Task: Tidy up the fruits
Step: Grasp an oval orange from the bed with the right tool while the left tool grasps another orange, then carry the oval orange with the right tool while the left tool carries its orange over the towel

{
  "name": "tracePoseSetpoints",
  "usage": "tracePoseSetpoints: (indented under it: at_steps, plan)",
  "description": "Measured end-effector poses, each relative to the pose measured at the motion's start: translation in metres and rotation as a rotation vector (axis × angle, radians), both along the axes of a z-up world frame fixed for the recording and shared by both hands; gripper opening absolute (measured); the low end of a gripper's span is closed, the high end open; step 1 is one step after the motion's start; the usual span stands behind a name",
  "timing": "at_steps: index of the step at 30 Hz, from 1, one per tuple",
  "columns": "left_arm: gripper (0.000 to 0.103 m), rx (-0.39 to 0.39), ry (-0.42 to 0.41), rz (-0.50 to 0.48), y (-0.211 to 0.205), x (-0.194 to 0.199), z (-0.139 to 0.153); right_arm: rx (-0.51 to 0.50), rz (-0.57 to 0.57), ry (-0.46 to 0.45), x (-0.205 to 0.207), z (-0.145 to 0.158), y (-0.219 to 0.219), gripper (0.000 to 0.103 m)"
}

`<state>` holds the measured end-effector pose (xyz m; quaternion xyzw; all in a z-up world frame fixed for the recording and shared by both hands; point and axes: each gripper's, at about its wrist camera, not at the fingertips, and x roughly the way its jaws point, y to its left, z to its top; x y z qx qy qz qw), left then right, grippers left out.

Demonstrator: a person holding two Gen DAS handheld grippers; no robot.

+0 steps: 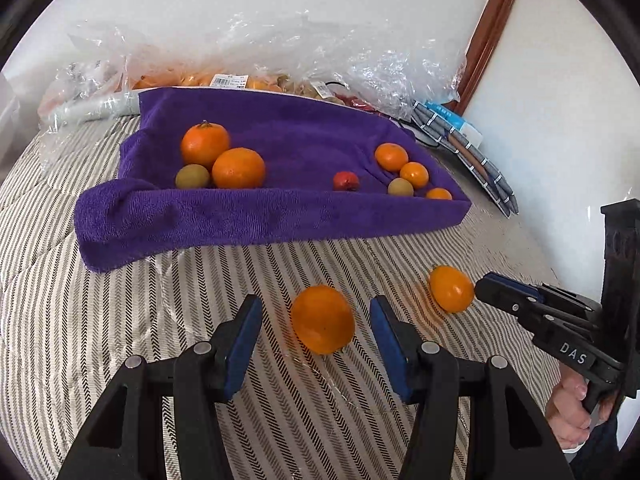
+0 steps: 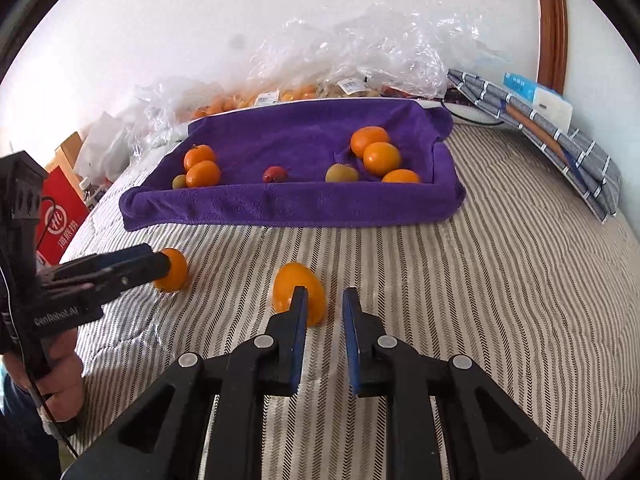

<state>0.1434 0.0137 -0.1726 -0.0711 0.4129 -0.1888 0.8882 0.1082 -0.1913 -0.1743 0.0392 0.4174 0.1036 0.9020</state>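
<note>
Left gripper (image 1: 316,336) is released, its blue pads either side of one loose orange (image 1: 322,319) on the striped bed cover (image 1: 120,320) — neither pad touches it. Right gripper (image 2: 325,332) is also released with a narrower gap, holding nothing; a second orange (image 2: 298,292) sits just beyond its left fingertip. Both oranges lie on the near side of the purple towel-lined tray (image 1: 260,216), apart from it. Inside the tray are oranges and a greenish fruit at each end — a small red fruit (image 1: 346,181) sits alone between the groups. Behind the tray lie crumpled plastic bags (image 1: 280,40)
</note>
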Motion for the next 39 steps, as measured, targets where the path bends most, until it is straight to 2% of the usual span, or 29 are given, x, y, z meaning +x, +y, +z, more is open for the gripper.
tracePoseSetpoints:
  at_steps: [1,2,3,9,14,18,23,34,39]
  plan:
    - [0.047,0.007,0.013,-0.002,-0.003,0.002,-0.002,0.020,0.001,0.005,0.001,-0.001,-0.003,0.018]
    - [0.035,0.006,0.024,-0.010,-0.004,0.003,-0.003,0.034,0.006,0.008,0.001,-0.002,-0.004,0.018]
    - [0.033,0.001,0.028,-0.012,-0.004,0.004,-0.004,0.046,0.015,0.011,0.002,-0.002,-0.005,0.018]
    - [0.032,-0.009,0.024,0.017,0.010,0.005,-0.001,0.061,0.046,0.010,0.006,0.000,0.000,0.020]
    - [0.032,0.007,0.018,0.071,0.028,0.011,0.004,0.071,0.076,0.009,0.011,-0.004,0.011,0.034]
    - [0.032,-0.003,0.018,0.103,0.040,0.013,0.007,0.086,0.109,0.038,0.017,-0.012,0.023,0.036]
    - [0.032,-0.014,0.023,0.133,0.052,0.016,0.008,0.027,0.121,0.040,0.019,-0.019,0.041,0.034]
    - [0.032,-0.017,-0.016,0.143,0.050,0.036,0.035,0.024,0.052,-0.047,0.042,0.019,0.018,0.034]
    - [0.032,0.020,-0.045,0.178,0.053,0.056,0.049,-0.009,-0.003,-0.098,0.068,0.035,0.004,0.034]
